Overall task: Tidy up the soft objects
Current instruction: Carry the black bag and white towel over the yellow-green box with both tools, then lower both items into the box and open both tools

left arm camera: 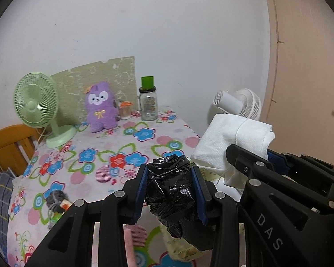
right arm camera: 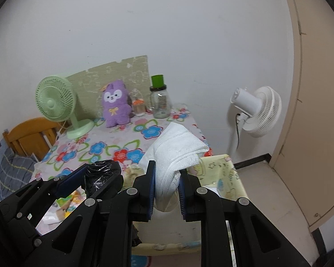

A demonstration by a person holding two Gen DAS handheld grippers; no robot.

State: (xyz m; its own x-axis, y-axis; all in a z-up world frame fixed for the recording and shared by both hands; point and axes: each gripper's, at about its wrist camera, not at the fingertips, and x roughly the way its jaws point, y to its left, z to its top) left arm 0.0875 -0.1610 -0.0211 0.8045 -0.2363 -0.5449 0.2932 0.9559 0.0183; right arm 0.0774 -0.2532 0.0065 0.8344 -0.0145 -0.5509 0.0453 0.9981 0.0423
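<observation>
We found the left gripper (left arm camera: 170,191) clamped on a crumpled black plastic bag (left arm camera: 171,189) (light, slippery, best taken mid-bulk); beside it, the right gripper (right arm camera: 167,191) pinched a folded white cloth towel (right arm camera: 178,149), soft and drooping forward above the yellow patterned bin (right arm camera: 225,171).

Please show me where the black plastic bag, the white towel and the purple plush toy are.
black plastic bag (left arm camera: 170,189): left wrist view, crumpled middle between the jaws.
white towel (right arm camera: 178,149): right wrist view, folded upper part.
purple plush toy (left arm camera: 100,111): left wrist view, its belly by the yellow bow.
</observation>
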